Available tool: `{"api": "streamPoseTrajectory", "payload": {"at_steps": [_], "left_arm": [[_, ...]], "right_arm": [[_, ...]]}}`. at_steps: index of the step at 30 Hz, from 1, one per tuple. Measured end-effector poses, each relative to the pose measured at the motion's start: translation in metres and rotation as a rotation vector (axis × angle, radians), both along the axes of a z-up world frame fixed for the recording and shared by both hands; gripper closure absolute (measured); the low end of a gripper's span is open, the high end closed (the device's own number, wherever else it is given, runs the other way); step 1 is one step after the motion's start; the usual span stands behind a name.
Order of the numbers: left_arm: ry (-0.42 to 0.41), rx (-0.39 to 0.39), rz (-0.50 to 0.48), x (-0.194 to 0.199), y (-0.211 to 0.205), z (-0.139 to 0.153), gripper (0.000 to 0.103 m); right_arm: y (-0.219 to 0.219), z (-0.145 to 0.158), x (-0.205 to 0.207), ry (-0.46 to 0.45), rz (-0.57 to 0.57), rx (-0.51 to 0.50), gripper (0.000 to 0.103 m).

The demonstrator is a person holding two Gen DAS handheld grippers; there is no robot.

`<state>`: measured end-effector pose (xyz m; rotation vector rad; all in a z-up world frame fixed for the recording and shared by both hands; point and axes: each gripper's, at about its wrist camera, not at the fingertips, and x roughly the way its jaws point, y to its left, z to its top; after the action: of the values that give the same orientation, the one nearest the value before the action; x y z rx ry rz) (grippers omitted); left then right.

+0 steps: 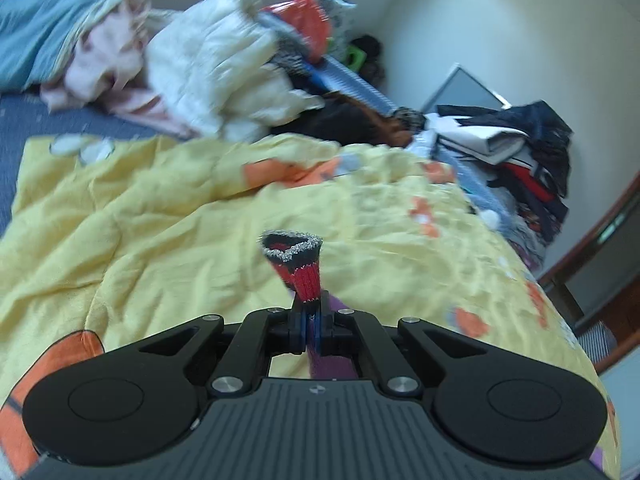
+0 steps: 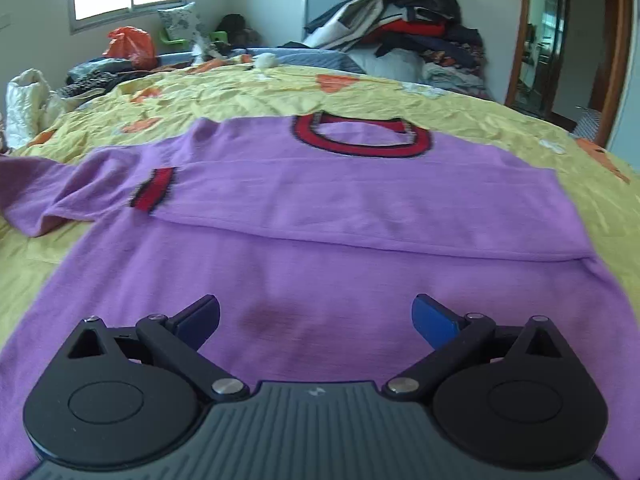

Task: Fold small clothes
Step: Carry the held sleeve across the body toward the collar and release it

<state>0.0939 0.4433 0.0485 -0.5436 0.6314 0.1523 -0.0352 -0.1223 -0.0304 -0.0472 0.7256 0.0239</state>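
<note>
While left hand-held gripper [image 1: 311,320] pinches sleeve cuff [image 1: 294,258], right hand-held gripper [image 2: 316,320] hovers open above sweater [image 2: 320,208] hem; long axis ahead toward collar [image 2: 362,136].

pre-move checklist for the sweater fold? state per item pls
1. Left tongs shut on the cuff: ok, red and black cuff sticks out past the fingers.
2. Right tongs open and free: ok, nothing between the fingers.
3. Sweater flat on the quilt: ok, body spread, neck at the far end.
4. One sleeve folded across the chest: ok, its cuff lies on the body.
5. Other sleeve folded: not ok, still bunched off to the side.
6. Which sleeve the left tongs hold: cannot tell from the left wrist view.
</note>
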Motion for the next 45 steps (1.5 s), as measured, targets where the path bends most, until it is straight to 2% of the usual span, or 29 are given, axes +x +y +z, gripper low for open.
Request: {"api": "streamPoseTrajectory", "payload": {"at_steps": [3,7,12,16,21,25,31,37,45], "left_arm": [[-0.029,0.038,-0.07,-0.007,-0.039,0.032,0.1],[-0.045,0.038,-0.182,-0.003,-0.102,0.059,0.1],[-0.036,-0.015,-0.313,0.02,-0.195,0.064,0.1],[-0.01,0.008,-0.4,0.047,-0.277,0.05,0.1],[0.055,0.008,-0.456,0.077,-0.368,0.013,0.1],[0.107,-0.001,-0.495,0.08,-0.429,-0.021,0.1],[0.131,0.025,-0.586,0.064,-0.513,-0.047,0.1],[0.146,0.048,-0.654,0.063,-0.577,-0.061,0.1],[0.172,0.037,-0.694,0.062,-0.605,-0.078,0.1]], "right_arm": [[-0.014,0.0,-0.005,-0.015,-0.009,0.004,0.0],[-0.026,-0.002,-0.009,-0.022,-0.015,-0.018,0.0],[-0.03,-0.006,-0.021,-0.029,0.005,-0.094,0.0],[-0.034,-0.012,-0.032,-0.013,0.03,-0.116,0.0],[-0.046,-0.012,-0.044,-0.005,0.028,-0.062,0.0],[-0.065,-0.008,-0.05,0.005,0.01,-0.004,0.0],[-0.097,-0.005,-0.052,0.027,-0.041,0.078,0.0],[-0.111,-0.004,-0.05,0.032,-0.064,0.098,0.0],[-0.12,-0.005,-0.051,0.038,-0.071,0.078,0.0]]}}
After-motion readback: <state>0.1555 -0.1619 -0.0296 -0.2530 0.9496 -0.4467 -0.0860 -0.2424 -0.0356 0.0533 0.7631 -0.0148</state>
